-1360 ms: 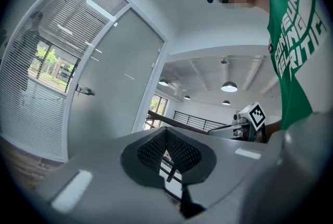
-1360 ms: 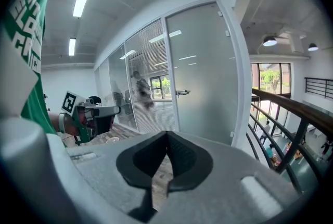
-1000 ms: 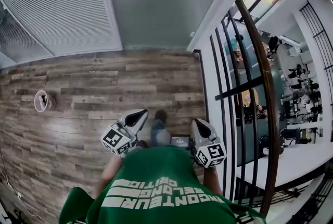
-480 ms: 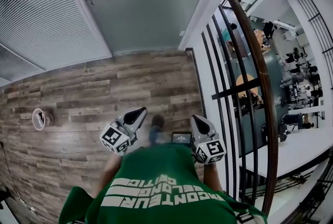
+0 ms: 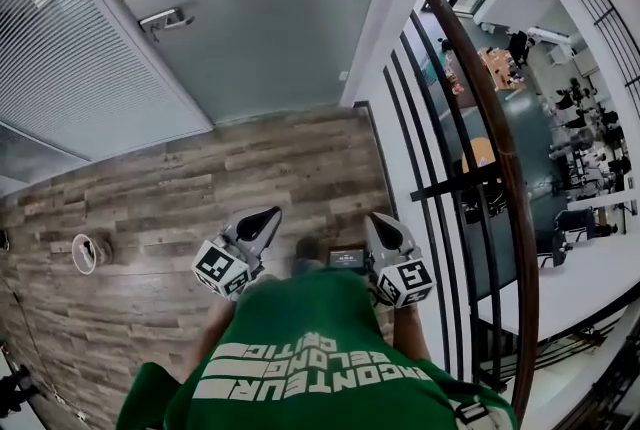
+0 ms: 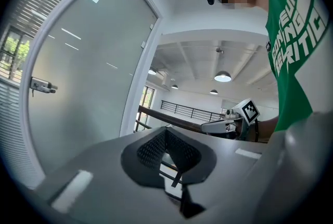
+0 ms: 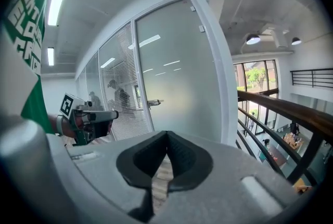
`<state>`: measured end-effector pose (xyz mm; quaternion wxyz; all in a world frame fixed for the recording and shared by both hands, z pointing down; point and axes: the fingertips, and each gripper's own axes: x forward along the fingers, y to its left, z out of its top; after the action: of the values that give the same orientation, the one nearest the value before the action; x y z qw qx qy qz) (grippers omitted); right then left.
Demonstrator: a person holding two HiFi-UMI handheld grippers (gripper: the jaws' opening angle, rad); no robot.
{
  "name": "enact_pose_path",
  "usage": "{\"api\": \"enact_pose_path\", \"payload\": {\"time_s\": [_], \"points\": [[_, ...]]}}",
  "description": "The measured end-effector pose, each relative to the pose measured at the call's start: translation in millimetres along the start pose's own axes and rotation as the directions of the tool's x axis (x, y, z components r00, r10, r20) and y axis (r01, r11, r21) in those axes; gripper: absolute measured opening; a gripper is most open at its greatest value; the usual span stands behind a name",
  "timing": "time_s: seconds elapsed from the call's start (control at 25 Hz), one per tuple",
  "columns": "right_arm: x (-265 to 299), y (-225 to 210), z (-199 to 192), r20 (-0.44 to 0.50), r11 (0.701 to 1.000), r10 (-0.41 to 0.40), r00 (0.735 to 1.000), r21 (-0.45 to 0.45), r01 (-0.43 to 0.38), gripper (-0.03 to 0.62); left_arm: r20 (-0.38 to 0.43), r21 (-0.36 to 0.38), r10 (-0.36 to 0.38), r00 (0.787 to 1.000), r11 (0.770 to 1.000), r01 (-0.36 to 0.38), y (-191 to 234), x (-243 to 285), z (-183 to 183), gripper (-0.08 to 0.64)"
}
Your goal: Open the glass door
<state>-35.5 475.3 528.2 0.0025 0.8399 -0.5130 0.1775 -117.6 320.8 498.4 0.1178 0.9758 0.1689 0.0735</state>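
Up ahead, door (image 5: pixel 260 8) closed, handle (image 5: pixel 165 19) at its left edge, well apart from left gripper (image 5: pixel 268 216) and right gripper (image 5: pixel 380 226). Both sets of fingers pinched together, empty. Risk: they skid off that lever.

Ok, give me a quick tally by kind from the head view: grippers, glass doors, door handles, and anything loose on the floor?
Grippers: 2, the left gripper and the right gripper, both shut and empty
Glass door: 1
Door handle: 1
White ring on the floor: 1
Total: 5
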Motion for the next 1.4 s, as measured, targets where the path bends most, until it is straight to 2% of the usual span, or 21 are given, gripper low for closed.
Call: {"api": "enact_pose_path", "payload": {"time_s": [0.48, 0.72, 1.04, 1.4], "points": [[24.6, -30.6, 6.9, -0.033, 1.000, 0.027, 0.999, -0.012, -0.027, -0.008, 0.003, -0.022, 0.026, 1.000, 0.999, -0.026, 14.8, 30.4, -3.2, 0.015], [34.4, -46.4, 13.4, -0.044, 1.000, 0.001, 0.999, -0.001, -0.001, -0.008, 0.017, -0.029, 0.001, 1.000, 1.000, 0.000, 25.9, 48.4, 3.5, 0.015], [70.2, -51.4, 28.4, -0.056, 0.999, 0.021, 0.998, -0.030, -0.023, -0.008, 0.037, -0.028, 0.027, 0.999, 0.999, -0.026, 62.4, 57.2, 19.2, 0.015], [142.6, -53.9, 52.8, -0.075, 0.997, 0.050, 0.996, -0.053, -0.054, -0.008, 0.047, -0.058, 0.083, 0.995, 0.995, -0.081, 132.9, 59.2, 30.8, 0.015]]}}
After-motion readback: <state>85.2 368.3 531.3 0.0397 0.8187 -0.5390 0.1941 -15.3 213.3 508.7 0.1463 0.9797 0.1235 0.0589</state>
